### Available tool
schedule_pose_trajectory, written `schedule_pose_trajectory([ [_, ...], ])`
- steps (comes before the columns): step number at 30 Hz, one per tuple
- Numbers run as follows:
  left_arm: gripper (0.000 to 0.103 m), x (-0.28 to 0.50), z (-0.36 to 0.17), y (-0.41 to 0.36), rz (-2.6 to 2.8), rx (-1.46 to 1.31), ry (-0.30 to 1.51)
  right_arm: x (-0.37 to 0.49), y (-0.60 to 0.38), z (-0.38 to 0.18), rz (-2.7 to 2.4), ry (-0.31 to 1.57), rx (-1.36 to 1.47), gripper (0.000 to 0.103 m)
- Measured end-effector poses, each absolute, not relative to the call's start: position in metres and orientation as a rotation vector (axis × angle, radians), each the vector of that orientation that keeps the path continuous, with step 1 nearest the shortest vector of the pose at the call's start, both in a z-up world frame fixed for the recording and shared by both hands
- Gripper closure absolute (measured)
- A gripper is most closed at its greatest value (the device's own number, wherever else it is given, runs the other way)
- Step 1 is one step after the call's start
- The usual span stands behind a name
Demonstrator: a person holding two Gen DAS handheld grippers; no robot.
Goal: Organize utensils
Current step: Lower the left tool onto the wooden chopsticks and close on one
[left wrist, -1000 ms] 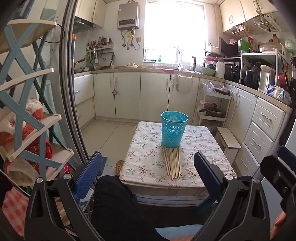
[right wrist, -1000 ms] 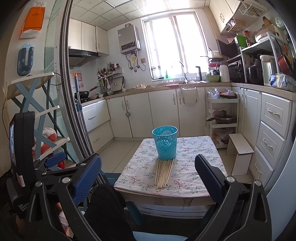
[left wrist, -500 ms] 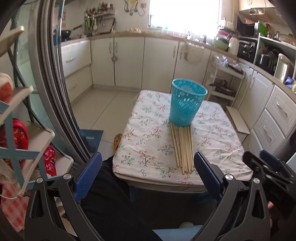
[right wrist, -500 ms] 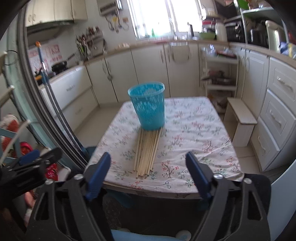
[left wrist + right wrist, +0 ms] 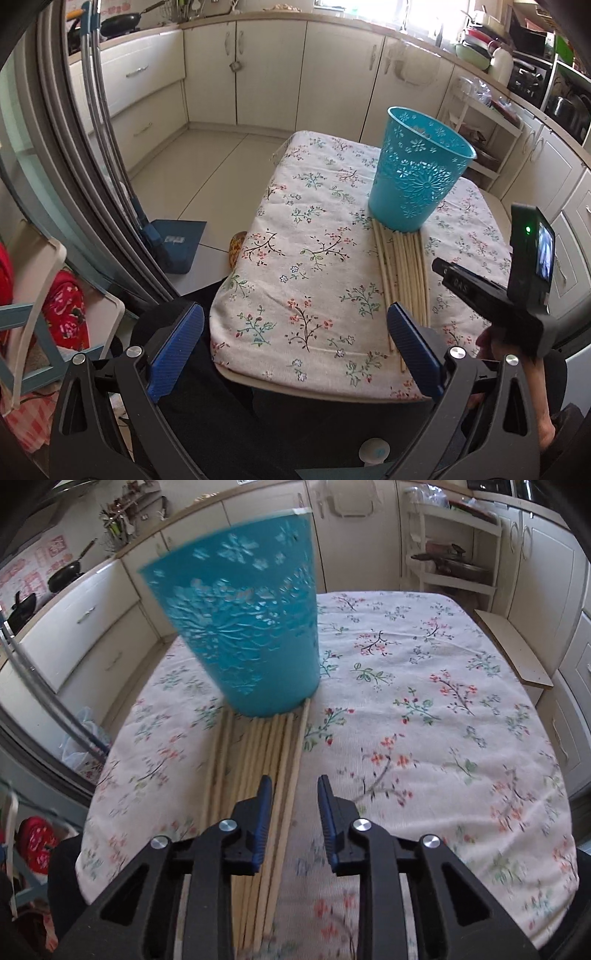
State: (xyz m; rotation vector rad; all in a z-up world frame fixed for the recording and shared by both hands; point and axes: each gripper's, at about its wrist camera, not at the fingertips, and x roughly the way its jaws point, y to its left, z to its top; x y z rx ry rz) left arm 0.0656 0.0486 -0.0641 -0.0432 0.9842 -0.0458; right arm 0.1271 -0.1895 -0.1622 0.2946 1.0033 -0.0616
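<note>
A teal cut-pattern basket [image 5: 419, 177] [image 5: 243, 627] stands upright on the table's floral cloth [image 5: 295, 258] [image 5: 443, 701]. Several pale wooden chopsticks [image 5: 404, 273] [image 5: 255, 775] lie side by side in front of it, their far ends at its base. My right gripper [image 5: 294, 786] hovers over the right side of the bundle. Its jaws are closing to a narrow gap, and the outermost stick shows in that gap with no pad pressing on it. My left gripper [image 5: 295, 321] is wide open and holds nothing, near the table's front edge.
The right tool's camera block [image 5: 532, 251] and the hand holding it [image 5: 495, 339] fill the left view's right side. A blue dustpan [image 5: 173, 240] lies on the floor to the left. A white step stool [image 5: 509, 646] and cabinets stand right of the table.
Both grippers have come down and forward to the table. The right jaws have narrowed from wide open to a small gap and now sit over the chopsticks.
</note>
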Motion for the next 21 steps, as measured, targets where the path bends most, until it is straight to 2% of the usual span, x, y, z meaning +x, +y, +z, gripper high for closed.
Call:
schedule_pose_trajectory([
  [9, 0.008, 0.100, -0.089, 0.034, -0.045, -0.024, 1.025, 0.151, -0.185, -0.180, -0.033, 1.018, 0.248, 0.085],
  [12, 0.008, 0.112, -0.098, 0.026, -0.044, -0.004, 1.037, 0.148, -0.189, -0.180, -0.019, 1.028, 0.215, 0.095],
  [21, 0.008, 0.156, -0.140, -0.020, -0.074, 0.103, 1.077, 0.110, -0.210, -0.180, 0.061, 1.027, 0.214, 0.096],
])
